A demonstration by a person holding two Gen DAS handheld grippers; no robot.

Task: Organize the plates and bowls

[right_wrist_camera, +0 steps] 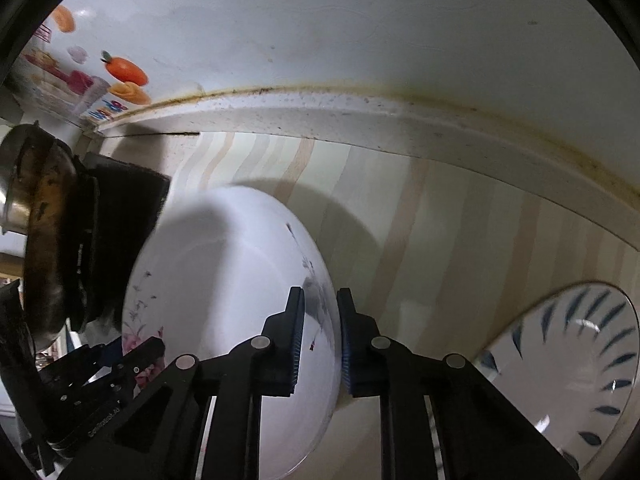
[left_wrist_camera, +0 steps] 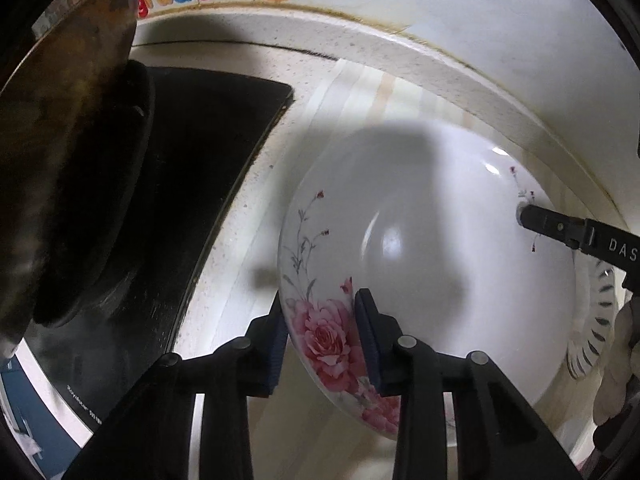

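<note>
A white floral bowl (left_wrist_camera: 432,260) sits over the striped counter (left_wrist_camera: 360,92), held at opposite sides of its rim by both grippers. The left gripper (left_wrist_camera: 320,336) has its jaws narrowed onto the rim at the pink rose print, one pad inside the bowl and one outside, both touching the wall. The right gripper (right_wrist_camera: 320,340) grips the far rim the same way, its blue-edged pads pressed to either side of the thin wall; in the left wrist view its tip (left_wrist_camera: 536,220) shows at the bowl's right edge. The bowl looks tilted, though whether its base touches the counter cannot be told. Just beside it to the right lies a plate (right_wrist_camera: 580,360) with blue leaf marks. To the left a black stove (left_wrist_camera: 200,184) carries a dark, worn pan (left_wrist_camera: 60,180).
</note>
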